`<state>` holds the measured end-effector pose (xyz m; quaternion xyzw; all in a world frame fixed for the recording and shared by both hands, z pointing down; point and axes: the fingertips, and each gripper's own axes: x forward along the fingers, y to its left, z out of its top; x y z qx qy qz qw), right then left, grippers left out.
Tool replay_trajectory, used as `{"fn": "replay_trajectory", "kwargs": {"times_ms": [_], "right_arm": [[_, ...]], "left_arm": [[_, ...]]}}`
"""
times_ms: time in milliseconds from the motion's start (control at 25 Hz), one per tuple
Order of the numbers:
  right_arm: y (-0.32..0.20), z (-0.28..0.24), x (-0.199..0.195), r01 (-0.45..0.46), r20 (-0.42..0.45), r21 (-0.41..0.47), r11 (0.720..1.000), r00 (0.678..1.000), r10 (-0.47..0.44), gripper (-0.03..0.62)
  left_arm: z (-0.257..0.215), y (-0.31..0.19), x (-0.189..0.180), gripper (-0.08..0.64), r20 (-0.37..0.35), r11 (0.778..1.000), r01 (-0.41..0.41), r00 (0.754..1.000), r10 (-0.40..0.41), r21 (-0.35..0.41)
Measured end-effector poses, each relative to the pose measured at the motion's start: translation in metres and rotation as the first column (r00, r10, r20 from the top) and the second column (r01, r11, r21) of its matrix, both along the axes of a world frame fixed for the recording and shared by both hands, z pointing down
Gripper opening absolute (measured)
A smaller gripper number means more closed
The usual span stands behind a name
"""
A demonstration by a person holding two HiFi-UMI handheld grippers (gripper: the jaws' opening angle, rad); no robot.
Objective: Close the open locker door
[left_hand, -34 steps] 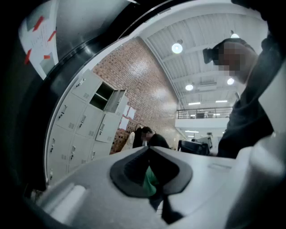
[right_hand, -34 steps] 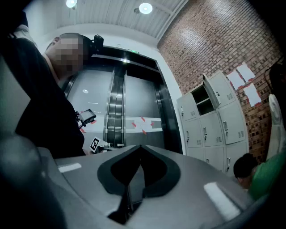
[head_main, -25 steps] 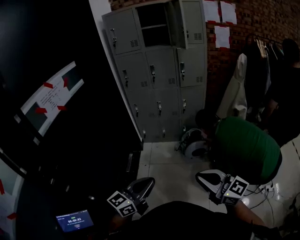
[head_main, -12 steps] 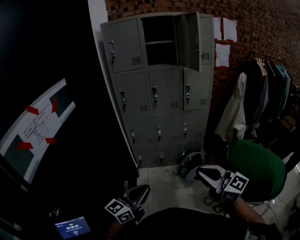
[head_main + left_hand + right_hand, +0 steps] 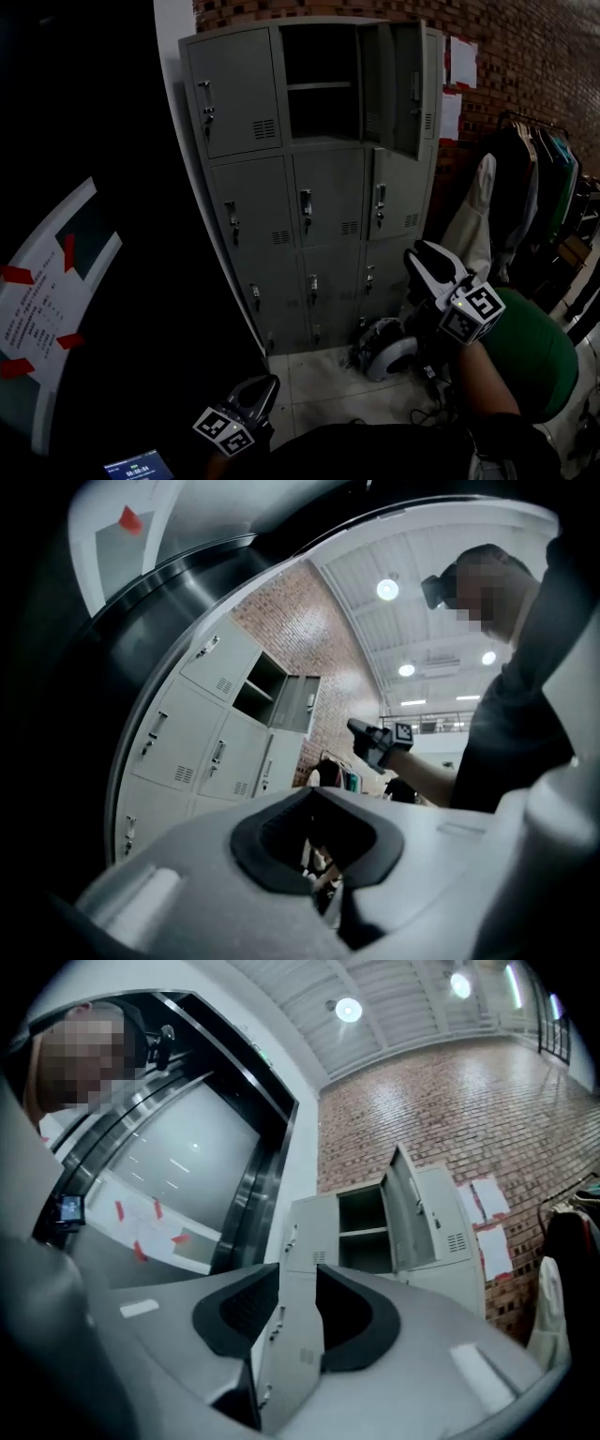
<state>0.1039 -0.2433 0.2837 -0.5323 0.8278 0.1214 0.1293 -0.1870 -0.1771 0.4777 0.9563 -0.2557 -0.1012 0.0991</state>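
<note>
A grey locker cabinet (image 5: 281, 206) stands against the brick wall. Its top middle compartment (image 5: 322, 80) is open, and its door (image 5: 394, 84) is swung out to the right. My right gripper (image 5: 419, 255) is raised in front of the lower right lockers, well below the door and apart from it. Its jaws are opening with nothing between them. In the right gripper view the open door (image 5: 410, 1208) shows above the parted jaws of this gripper (image 5: 298, 1274). My left gripper (image 5: 267, 382) hangs low near the floor, shut and empty.
A person in a green top (image 5: 525, 352) crouches at the lower right beside a bag (image 5: 384, 354) on the floor. Clothes hang on a rack (image 5: 534, 187) at the right. A dark curved wall with a taped white sign (image 5: 47, 300) fills the left.
The right gripper has risen from near the floor to the height of the lower lockers, and its jaws have parted. The lockers look larger and nearer. The left gripper stays low.
</note>
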Motion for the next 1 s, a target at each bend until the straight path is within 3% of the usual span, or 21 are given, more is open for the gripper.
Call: {"fn": "replay_trajectory", "kwargs": {"times_ms": [120,320,520,640,760,880,1000], "right_arm": [[-0.049,-0.034,0.041,-0.098,0.059,0.066,0.993,0.994,0.095,0.150],[-0.126,-0.091,0.108,-0.238,0.120,0.187,0.953,0.969,0.218,0.220],[-0.201,-0.115,0.177,-0.363,0.096,0.179,0.915,0.932,0.351,0.278],[-0.241,-0.116,0.201,-0.362,0.043,0.131,0.923,0.932,0.359,0.282],[-0.268,-0.114,0.200,-0.315,-0.027,0.100,0.944,0.947,0.319,0.281],[-0.274,-0.116,0.189,-0.284,-0.035,0.107,0.953,0.957,0.289,0.247],[-0.267,-0.117,0.169,-0.251,-0.040,0.125,0.960,0.965,0.258,0.171]], "left_arm": [[-0.002,-0.038,0.008,0.000,0.025,0.999,0.053,0.998,-0.053,0.012],[-0.029,-0.107,0.031,0.000,0.025,0.984,0.169,0.985,-0.170,0.053],[-0.038,-0.158,0.064,0.000,0.022,0.976,0.207,0.978,-0.209,0.067],[-0.034,-0.179,0.077,0.000,0.042,0.980,0.189,0.981,-0.191,0.058],[-0.030,-0.202,0.079,0.000,0.031,0.984,0.172,0.984,-0.174,0.041],[-0.031,-0.221,0.077,0.000,0.020,0.989,0.146,0.989,-0.147,0.036],[-0.035,-0.235,0.069,0.000,0.016,0.992,0.121,0.992,-0.122,0.044]]}}
